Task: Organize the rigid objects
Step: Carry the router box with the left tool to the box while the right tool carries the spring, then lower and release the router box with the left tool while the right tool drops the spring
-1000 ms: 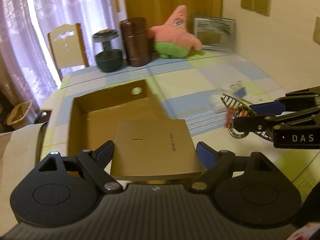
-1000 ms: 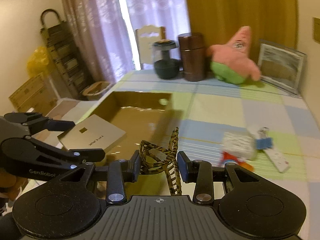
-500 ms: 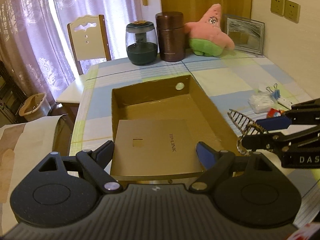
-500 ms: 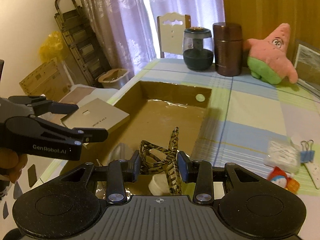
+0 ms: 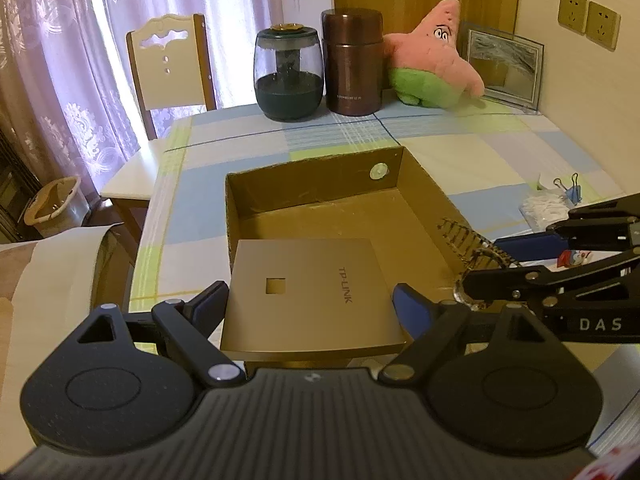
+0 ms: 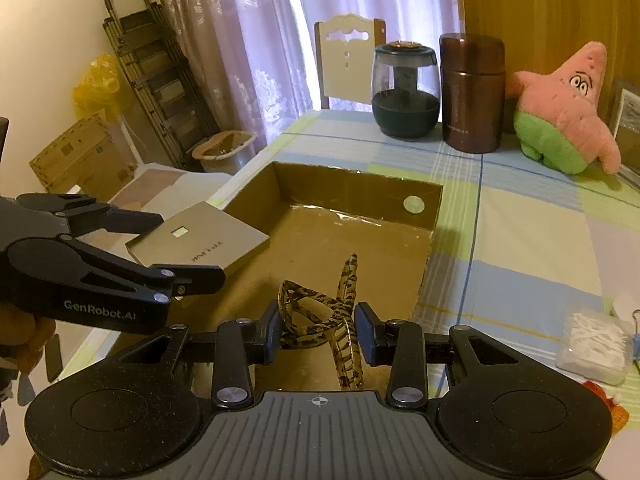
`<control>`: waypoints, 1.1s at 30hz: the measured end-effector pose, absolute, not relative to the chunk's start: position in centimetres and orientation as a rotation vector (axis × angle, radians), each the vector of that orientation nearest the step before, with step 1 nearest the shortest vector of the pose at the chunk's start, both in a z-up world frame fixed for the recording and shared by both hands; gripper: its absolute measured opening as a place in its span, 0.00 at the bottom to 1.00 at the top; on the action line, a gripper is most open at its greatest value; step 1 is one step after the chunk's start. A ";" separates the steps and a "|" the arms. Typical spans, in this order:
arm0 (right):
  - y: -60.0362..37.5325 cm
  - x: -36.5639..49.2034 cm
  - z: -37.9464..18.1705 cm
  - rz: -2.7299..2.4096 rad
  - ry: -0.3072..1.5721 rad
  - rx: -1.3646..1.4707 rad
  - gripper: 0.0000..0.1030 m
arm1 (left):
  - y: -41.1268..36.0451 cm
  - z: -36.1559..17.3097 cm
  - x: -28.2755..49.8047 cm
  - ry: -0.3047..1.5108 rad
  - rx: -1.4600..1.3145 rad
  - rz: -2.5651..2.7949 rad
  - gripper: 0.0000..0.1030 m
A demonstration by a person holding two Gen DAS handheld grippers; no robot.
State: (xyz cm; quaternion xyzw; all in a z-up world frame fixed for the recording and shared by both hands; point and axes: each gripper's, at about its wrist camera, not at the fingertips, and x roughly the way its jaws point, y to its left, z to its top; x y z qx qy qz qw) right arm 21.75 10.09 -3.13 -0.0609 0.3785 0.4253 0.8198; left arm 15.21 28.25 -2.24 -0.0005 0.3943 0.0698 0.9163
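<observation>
My left gripper (image 5: 310, 304) jaws clasp a flat gold router (image 5: 312, 292) by its edges, held over the near end of the cardboard box (image 5: 312, 196) on the worktop (image 5: 500, 152). My right gripper (image 6: 316, 332) jaws are clenched on a tortoiseshell hair claw (image 6: 320, 316), also above the box. Risk: the two grippers sit close, so lowering both together could knock them, or the router could slip. Only the right view shows the hand (image 6: 20, 336) behind the left gripper; only the left shows the wall sockets (image 5: 588, 24).
</observation>
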 end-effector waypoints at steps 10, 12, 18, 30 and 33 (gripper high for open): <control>10.5 22.5 -4.5 0.894 0.834 -0.126 0.35 | 28.3 -3.8 17.1 0.829 -0.019 0.108 0.84; 10.5 22.6 -4.7 0.894 0.838 -0.124 0.34 | 28.4 -4.1 17.4 0.840 -0.034 0.114 0.84; 10.2 22.6 -4.9 0.893 0.846 -0.119 0.34 | 28.8 -3.9 16.5 0.805 -0.050 0.164 0.84; 10.4 22.4 -4.6 0.900 0.843 -0.100 0.35 | 29.1 -3.0 14.9 0.790 -0.061 0.189 0.84; 10.5 22.3 -4.5 0.901 0.841 -0.099 0.35 | 29.2 -3.0 14.8 0.789 -0.060 0.188 0.84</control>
